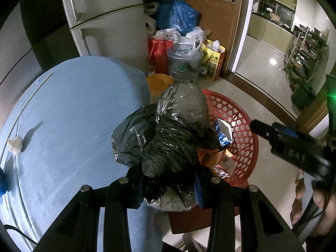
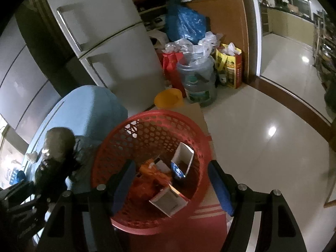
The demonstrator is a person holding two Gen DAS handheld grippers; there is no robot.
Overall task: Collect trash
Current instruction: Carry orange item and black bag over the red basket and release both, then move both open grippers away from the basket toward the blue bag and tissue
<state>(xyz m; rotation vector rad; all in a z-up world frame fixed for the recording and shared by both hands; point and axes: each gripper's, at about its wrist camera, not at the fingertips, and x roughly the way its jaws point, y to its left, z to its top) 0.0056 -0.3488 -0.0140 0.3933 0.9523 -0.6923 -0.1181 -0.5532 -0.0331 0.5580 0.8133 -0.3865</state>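
Note:
My left gripper (image 1: pixel 168 184) is shut on a stuffed black-and-grey plastic trash bag (image 1: pixel 174 138), held at the edge of the blue table (image 1: pixel 73 115) beside a red plastic basket (image 1: pixel 241 113). In the right wrist view the basket (image 2: pixel 147 115) sits directly under my right gripper (image 2: pixel 171 168), which is open with nothing between its blue pads. Inside the basket lie a white carton (image 2: pixel 168 201), an upright open box (image 2: pixel 182 159) and an orange wrapper (image 2: pixel 155 174). The bag (image 2: pixel 56 147) shows at the left of that view. The right gripper (image 1: pixel 260 129) reaches in from the right of the left wrist view.
A crumpled white paper (image 1: pixel 15 145) lies at the table's far left. Behind stand a fridge (image 1: pixel 109 21), a water jug (image 1: pixel 182 63), an orange bowl (image 1: pixel 157 82) and several filled bags. Cardboard (image 2: pixel 195 113) lies under the basket. Tiled floor (image 2: pixel 262 147) stretches right.

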